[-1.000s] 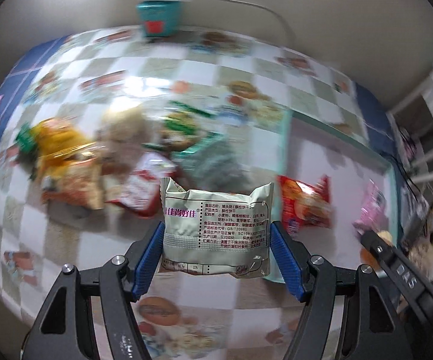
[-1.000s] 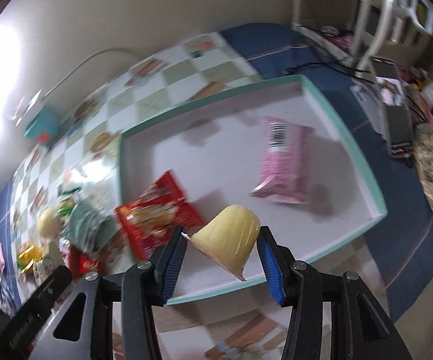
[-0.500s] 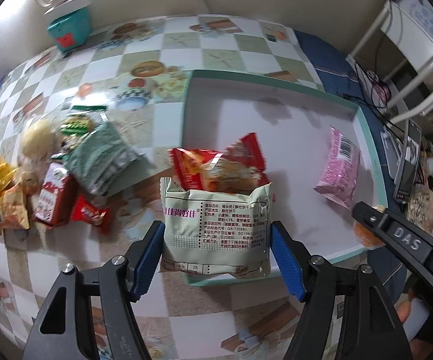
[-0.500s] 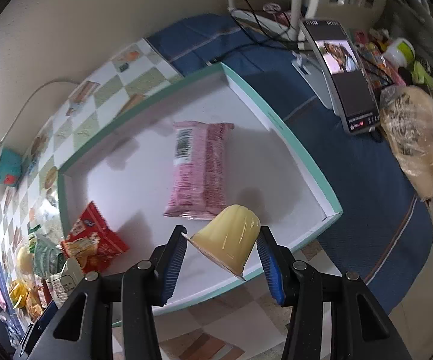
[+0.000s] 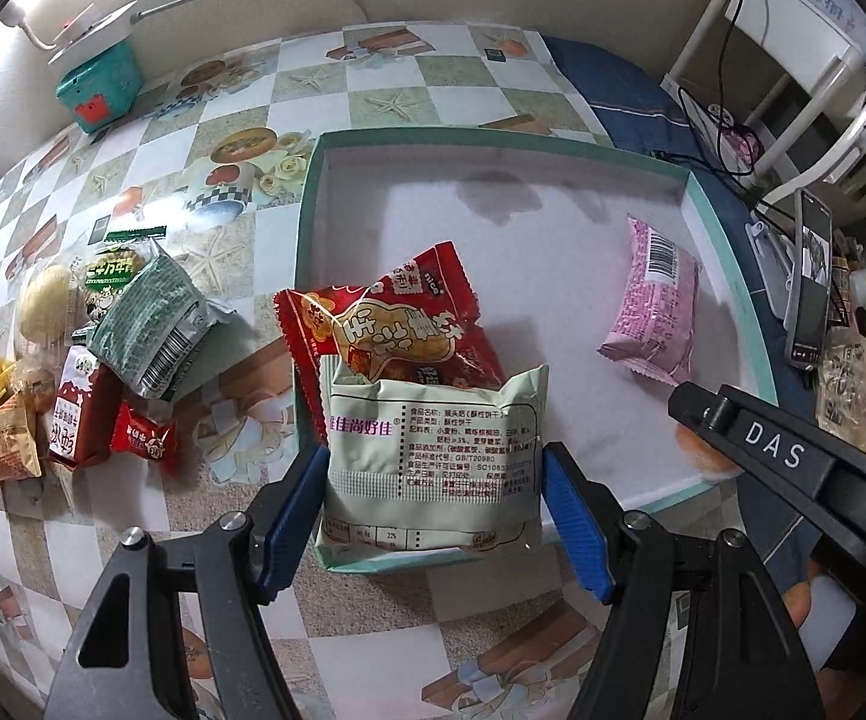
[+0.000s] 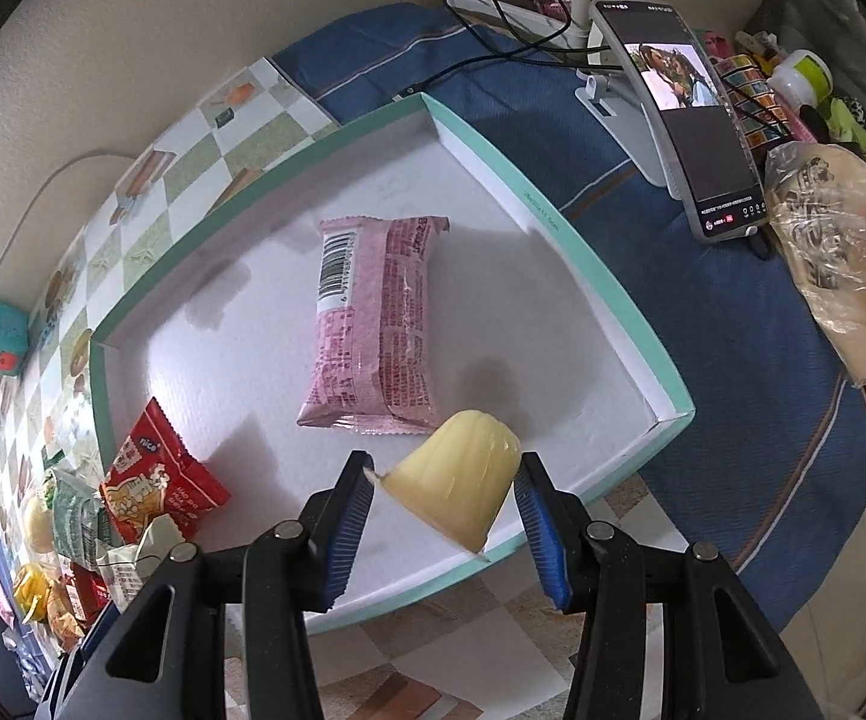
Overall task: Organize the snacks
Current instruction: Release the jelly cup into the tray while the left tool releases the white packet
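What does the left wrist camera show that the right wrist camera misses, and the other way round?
Only the left view: the pale green packet between the left gripper's opening jaws, seen face-on. Only the right view: the yellow jelly cup held by the right gripper, and the phone's lit screen seen clearly. Both: the tray, pink packet, red packet and teal box.

counter (image 5: 373, 102): checked cloth with food prints; blue cloth (image 6: 751, 360) on its right part
tray (image 6: 589, 252): teal rim, white floor, flat on the counter, partly on the blue cloth
snack pile (image 5: 103, 360): loose packets left of the tray
teal box (image 5: 97, 87): far corner, by the wall
phone (image 6: 691, 120): propped on a stand on the blue cloth
bag (image 6: 841, 276): clear, just beside the phone
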A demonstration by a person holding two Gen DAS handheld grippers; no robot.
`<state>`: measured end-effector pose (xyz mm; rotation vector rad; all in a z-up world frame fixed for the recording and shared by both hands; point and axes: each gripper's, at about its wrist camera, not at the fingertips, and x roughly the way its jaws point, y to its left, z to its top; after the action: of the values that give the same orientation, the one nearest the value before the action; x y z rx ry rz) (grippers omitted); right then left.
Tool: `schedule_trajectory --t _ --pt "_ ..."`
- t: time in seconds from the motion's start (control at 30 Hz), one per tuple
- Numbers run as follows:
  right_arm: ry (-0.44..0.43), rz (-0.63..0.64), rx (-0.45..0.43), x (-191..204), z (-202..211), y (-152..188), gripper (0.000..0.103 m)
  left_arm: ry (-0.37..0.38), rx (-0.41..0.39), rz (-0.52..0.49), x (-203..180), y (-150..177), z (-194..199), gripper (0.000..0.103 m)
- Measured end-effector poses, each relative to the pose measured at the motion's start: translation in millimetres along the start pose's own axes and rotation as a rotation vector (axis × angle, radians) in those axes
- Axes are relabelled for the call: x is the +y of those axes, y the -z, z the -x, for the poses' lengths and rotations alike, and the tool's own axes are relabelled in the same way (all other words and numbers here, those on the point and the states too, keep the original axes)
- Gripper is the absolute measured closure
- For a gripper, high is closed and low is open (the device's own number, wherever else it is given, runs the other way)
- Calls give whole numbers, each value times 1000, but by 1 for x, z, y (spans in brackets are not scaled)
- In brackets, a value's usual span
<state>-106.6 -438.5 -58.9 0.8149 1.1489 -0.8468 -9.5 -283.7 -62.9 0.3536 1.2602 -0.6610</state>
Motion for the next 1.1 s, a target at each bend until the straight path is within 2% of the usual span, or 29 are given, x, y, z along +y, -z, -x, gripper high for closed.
schedule_trajectory --t 0.27,0.37,0.47,0.57,0.7,1.0,1.1 --pt "-1 18 4 4 1 0 49 7 9 16 7 -1 5 23" --pt "-3 24 -2 7 5 0 37 12 4 30 10 -3 11 16" --pt "-5 33 -24 10 14 -1 33 -2 23 71 21 -5 14 16" --pt "-7 38 -39 13 21 -3 28 -21 19 137 42 -8 20 16" --pt "15 72 -64 22 30 -2 27 -87 -10 247 82 -12 32 15" --pt "-13 154 -97 55 47 9 25 -194 -62 494 181 -4 59 14" --pt "-22 199 -103 73 50 17 24 -211 -69 580 216 3 67 9"
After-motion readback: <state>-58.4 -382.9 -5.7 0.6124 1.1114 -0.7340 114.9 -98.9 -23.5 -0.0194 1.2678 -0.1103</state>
